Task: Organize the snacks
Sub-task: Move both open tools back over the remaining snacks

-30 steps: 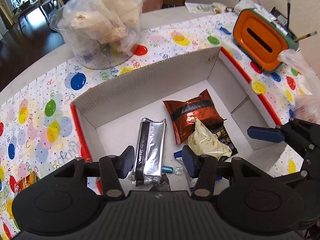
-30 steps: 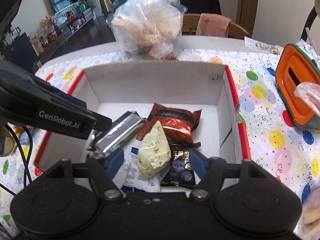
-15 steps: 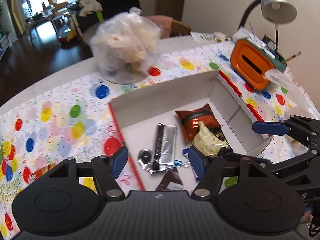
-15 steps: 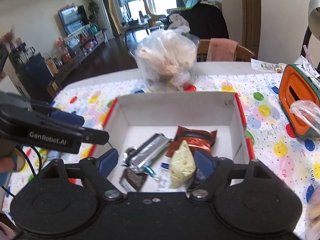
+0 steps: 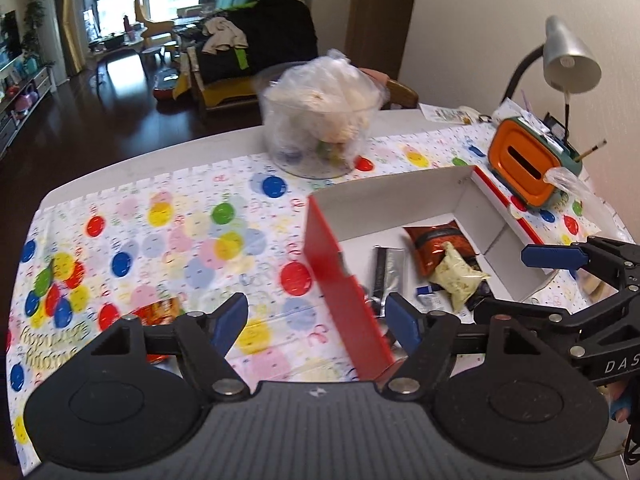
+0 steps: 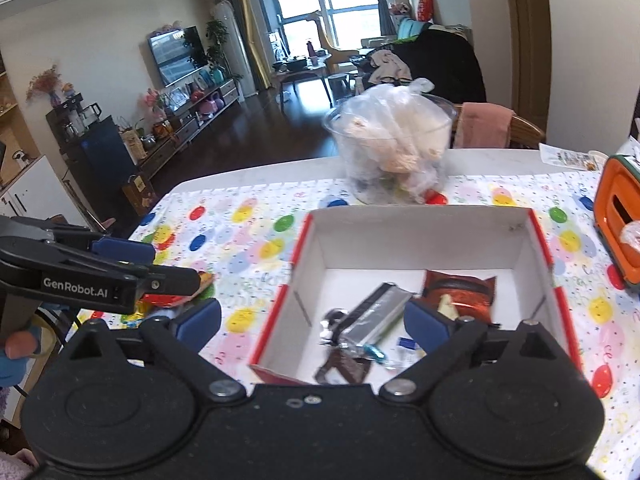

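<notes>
Above tablecloth (image 5: 180, 240), both tools opening, empty.

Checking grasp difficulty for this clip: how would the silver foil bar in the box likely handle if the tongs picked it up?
The silver foil bar looks long and flat, so it would probably stay fairly stiff and feel light. Its glossy wrapper may be slippery between pads. It leans on other wrappers in the box, so lifting it might shift them.

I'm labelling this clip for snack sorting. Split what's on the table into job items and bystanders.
Job items:
- white box with red sides
- silver bar wrapper
- orange-brown packet
- pale yellow packet
- orange snack packet outside the box

Bystanders:
- desk lamp
- orange tissue holder
- clear tub of bagged food; possibly snacks, can't tell
</notes>
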`<act>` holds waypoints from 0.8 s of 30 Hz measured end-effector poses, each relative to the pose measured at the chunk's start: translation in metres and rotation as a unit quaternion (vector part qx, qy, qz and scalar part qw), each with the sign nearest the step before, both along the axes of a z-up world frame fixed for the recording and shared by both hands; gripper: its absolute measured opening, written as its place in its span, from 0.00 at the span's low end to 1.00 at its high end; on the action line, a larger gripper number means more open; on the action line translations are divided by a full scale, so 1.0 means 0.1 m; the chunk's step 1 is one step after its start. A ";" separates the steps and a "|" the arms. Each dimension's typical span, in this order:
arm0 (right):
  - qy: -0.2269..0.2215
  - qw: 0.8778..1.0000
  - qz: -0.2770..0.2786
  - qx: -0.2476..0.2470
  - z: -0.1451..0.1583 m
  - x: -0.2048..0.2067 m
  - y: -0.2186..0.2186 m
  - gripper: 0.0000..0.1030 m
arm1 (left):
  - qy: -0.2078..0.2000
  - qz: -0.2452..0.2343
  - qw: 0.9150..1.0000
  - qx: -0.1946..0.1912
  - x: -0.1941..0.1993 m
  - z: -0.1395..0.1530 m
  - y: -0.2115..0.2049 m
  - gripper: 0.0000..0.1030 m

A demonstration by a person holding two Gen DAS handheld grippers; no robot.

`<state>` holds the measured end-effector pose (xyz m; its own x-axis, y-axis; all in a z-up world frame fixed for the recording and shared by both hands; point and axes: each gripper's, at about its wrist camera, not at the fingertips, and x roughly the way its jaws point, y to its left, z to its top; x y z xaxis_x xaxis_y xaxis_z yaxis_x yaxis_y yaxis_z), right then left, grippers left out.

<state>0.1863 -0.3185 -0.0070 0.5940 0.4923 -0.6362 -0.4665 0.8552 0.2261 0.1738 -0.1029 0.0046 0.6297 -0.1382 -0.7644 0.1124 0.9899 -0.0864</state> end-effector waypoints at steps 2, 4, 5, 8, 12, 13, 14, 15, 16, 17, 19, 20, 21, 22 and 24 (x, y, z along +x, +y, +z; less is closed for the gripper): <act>-0.001 1.000 0.007 0.002 0.00 -0.03 0.11 0.99 | -0.006 0.008 1.000 0.000 -0.08 0.01 0.12 0.75; -0.003 1.000 0.013 0.004 -0.01 -0.07 0.22 1.00 | -0.014 0.014 1.000 0.000 -0.15 0.02 0.25 0.75; -0.003 1.000 0.015 0.004 -0.01 -0.09 0.27 1.00 | -0.019 0.018 1.000 0.000 -0.19 0.02 0.31 0.77; -0.002 1.000 0.026 0.003 -0.02 -0.12 0.46 1.00 | -0.024 0.030 0.999 0.000 -0.28 0.01 0.53 0.80; 0.002 0.999 0.036 0.000 -0.04 -0.14 0.71 1.00 | -0.021 0.048 0.999 0.000 -0.35 -0.04 0.87 0.80; 0.004 0.999 0.038 -0.001 -0.05 -0.15 0.76 1.00 | -0.019 0.052 0.998 0.002 -0.36 -0.06 0.97 0.80; 0.006 0.999 0.039 -0.002 -0.06 -0.14 0.81 1.00 | -0.017 0.055 0.998 0.004 -0.38 -0.08 1.05 0.80; 0.009 0.999 0.040 -0.003 -0.07 -0.14 0.88 1.00 | -0.015 0.060 0.998 0.007 -0.40 -0.10 1.15 0.80; 0.011 0.999 0.042 -0.004 -0.08 -0.14 0.93 1.00 | -0.013 0.064 0.998 0.009 -0.41 -0.13 1.24 0.80; 0.012 0.999 0.044 -0.005 -0.08 -0.14 0.99 1.00 | -0.008 0.067 0.998 0.012 -0.41 -0.16 1.33 0.80; 0.015 0.999 0.047 -0.008 -0.11 -0.14 1.11 1.00 | 0.001 0.074 0.997 0.018 -0.43 -0.24 1.51 0.80; 0.017 0.999 0.048 -0.009 -0.12 -0.13 1.16 1.00 | 0.007 0.077 0.997 0.021 -0.43 -0.28 1.59 0.80; 0.020 0.999 0.049 -0.011 -0.15 -0.11 1.22 1.00 | 0.014 0.079 0.997 0.022 -0.43 -0.33 1.68 0.80; 0.024 0.998 0.049 -0.012 -0.17 -0.10 1.29 1.00 | 0.019 0.080 0.996 0.024 -0.43 -0.38 1.76 0.80; 0.030 0.998 0.055 -0.017 -0.23 -0.09 1.43 1.00 | 0.028 0.082 0.996 0.030 -0.43 -0.48 1.90 0.80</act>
